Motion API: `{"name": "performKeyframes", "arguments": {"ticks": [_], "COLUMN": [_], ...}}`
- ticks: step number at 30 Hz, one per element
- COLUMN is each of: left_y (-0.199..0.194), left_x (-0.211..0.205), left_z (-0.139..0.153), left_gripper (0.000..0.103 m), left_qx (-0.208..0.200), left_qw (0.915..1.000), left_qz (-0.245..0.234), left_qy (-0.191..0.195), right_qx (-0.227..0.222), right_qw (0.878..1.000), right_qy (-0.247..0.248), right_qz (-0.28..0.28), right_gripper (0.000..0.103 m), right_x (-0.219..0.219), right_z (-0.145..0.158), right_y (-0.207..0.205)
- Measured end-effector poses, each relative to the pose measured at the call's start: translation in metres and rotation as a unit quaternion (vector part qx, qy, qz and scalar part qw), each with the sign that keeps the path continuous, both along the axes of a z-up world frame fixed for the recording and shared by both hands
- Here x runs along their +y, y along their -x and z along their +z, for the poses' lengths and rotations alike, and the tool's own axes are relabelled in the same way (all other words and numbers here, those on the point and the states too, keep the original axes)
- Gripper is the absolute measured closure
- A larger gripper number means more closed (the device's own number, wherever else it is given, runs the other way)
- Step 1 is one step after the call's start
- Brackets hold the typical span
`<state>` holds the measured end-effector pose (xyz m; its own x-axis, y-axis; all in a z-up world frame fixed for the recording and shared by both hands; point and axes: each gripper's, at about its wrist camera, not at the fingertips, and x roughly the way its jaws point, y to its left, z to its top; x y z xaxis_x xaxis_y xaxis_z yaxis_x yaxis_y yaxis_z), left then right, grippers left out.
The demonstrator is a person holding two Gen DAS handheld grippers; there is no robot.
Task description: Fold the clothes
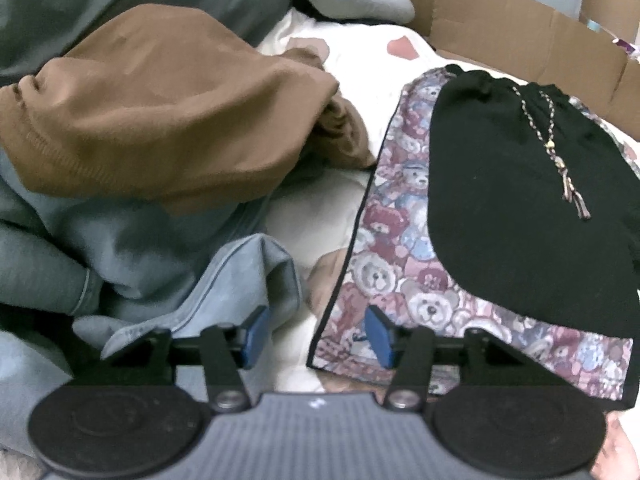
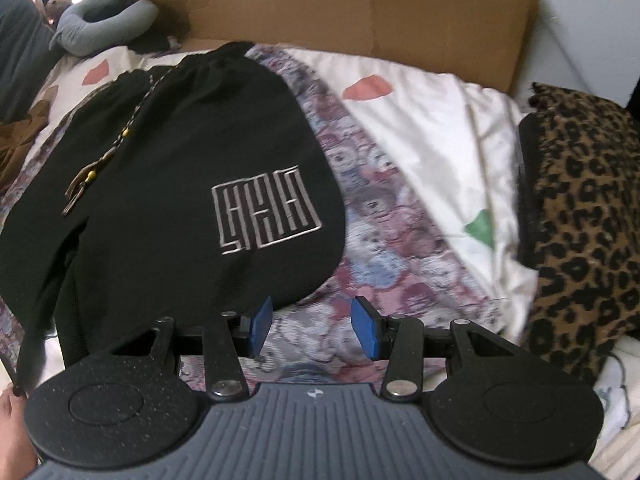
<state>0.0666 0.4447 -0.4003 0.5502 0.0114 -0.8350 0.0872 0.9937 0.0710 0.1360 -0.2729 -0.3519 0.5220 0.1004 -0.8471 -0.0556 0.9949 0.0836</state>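
A black garment with a braided drawstring and a grey stitched emblem lies flat on a teddy-bear print cloth. The same black garment and the bear cloth fill the right half of the left wrist view. My left gripper is open over the white sheet beside the bear cloth's black-trimmed edge, with nothing between its blue pads. A blue-grey garment lies just by its left finger. My right gripper is open above the bear cloth at the black garment's near hem, holding nothing.
A brown garment is heaped on grey-blue clothes at the left. Cardboard stands along the far edge of the white bed sheet. A leopard-print fabric lies at the right, a grey padded roll at the far left.
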Motion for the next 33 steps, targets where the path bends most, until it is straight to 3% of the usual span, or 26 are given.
{"name": "performKeyframes", "arguments": {"ticks": [10,16,27,33], "left_y": [-0.017,-0.031,-0.014,0.003], "left_x": [-0.036,-0.057,-0.008,0.008], "left_z": [-0.008,-0.023,-0.051,-0.044], "left_gripper": [0.053,0.053,0.051,0.065], "left_qx": [-0.034,-0.024,0.03,0.038], "left_qw": [0.9991,0.9987,0.9988,0.9985], "left_qz": [-0.018,-0.041,0.019,0.024], "left_qy": [0.018,0.017,-0.035,-0.031], "right_qx": [0.007,0.019,0.053,0.057], "right_qw": [0.999,0.998,0.997,0.997], "right_qy": [-0.005,-0.003,-0.008,-0.02], "right_qz": [0.031,0.053,0.063,0.057], "right_gripper": [0.055,0.055,0.055,0.055], "right_x": [0.037,0.049,0.046,0.04], "right_z": [-0.009,-0.02,-0.034,-0.038], "right_y": [-0.018,-0.022,-0.005,0.008]}}
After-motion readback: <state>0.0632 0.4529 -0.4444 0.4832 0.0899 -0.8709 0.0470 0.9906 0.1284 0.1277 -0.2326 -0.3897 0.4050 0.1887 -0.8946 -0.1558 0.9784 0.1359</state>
